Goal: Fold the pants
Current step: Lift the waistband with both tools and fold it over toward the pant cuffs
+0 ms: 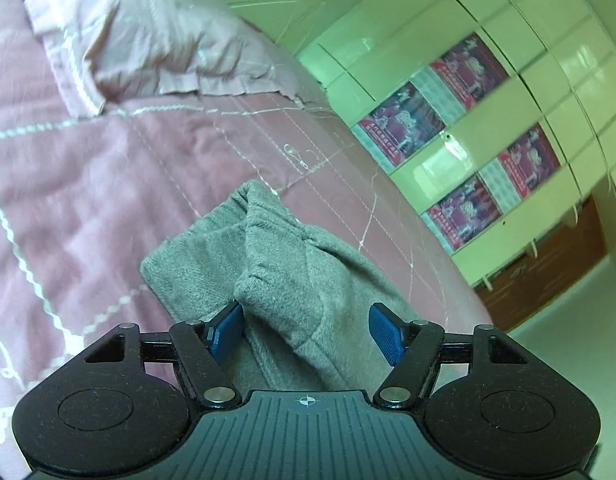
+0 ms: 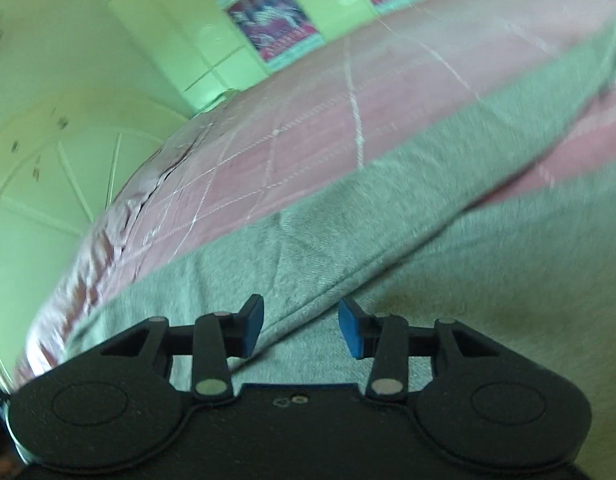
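Pale green wardrobe doors (image 1: 440,148) with red posters behind; pink quilted bedspread with white stitched lines (image 1: 107,184) filling the foreground, a pink satin pillow (image 1: 147,48) toward its far end. Spread across that bedspread, grey soft-knit pants (image 2: 388,216), long axis running away from the right-hand tongs toward the far edge of the bed, one leg stretching off to the upper right of that view. Seen from the left wrist, a bunched, doubled end of the same pants (image 1: 279,264) lying straight ahead of the tongs, near the bedspread's wardrobe-side edge. Left gripper (image 1: 305,330) with blue pads well apart, straddling that grey bunch, no squeeze visible. Right gripper (image 2: 301,326) parted more narrowly, a seamed edge of the fabric passing between the blue pads, not pinched. Both tongs right at the cloth, neither nearer; likely released, with the next fold turning on the leg's long line.
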`<state>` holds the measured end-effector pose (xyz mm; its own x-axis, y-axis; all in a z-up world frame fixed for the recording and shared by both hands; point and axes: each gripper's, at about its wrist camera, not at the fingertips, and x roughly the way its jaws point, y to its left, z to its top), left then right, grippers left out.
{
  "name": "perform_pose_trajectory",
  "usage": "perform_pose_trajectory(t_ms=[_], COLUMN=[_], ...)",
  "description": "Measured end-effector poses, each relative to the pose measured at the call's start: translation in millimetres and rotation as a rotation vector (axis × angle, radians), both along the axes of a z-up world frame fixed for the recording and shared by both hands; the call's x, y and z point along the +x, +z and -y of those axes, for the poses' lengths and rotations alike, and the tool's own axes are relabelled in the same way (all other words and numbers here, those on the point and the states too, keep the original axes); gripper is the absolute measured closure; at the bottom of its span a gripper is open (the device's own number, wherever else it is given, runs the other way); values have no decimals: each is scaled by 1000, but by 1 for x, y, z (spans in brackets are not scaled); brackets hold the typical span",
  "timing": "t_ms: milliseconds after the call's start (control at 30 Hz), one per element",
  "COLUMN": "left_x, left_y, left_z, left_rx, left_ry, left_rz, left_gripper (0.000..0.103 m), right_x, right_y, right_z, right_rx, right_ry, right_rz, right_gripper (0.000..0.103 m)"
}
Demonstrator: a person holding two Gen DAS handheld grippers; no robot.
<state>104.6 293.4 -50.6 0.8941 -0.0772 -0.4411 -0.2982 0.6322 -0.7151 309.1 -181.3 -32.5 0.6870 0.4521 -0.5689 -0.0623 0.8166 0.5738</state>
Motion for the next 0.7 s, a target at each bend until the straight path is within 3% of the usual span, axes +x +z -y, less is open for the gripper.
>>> perform_pose_trajectory(t_ms=[133, 233, 267, 300, 333, 367, 467, 633, 700], left_x=[14, 23, 27, 32, 36, 37, 44, 47, 43], left_y=[-8, -6, -4, -4, -4, -5, 5, 49, 48], left_z=[-13, -16, -16, -15, -15, -19, -29, -61, -70], left_rx=[-100, -117, -98, -84, -86, -93, -80, -23, 18], left_ry=[19, 16, 18, 17, 12, 7, -40, -107, -154], left_rz=[16, 7, -10, -41, -53, -41, 0, 149, 103], left_gripper=[34, 35, 49, 73, 76, 82, 85, 85, 85], right_x=[21, 32, 35, 37, 36, 34, 22, -27, -48], right_y=[-26, -33, -34, -34, -33, -30, -10, 50, 53], right_z=[14, 16, 15, 13, 12, 11, 8, 7, 6], right_rx=[222, 275, 263, 241, 224, 209, 176, 148, 124], right_ry=[-83, -110, -109, -103, -98, -92, -63, 29, 69], right_rz=[-115, -140, -145, -152, -148, -132, -65, 149, 171], right_gripper=[71, 75, 93, 103, 103, 103, 103, 103, 103])
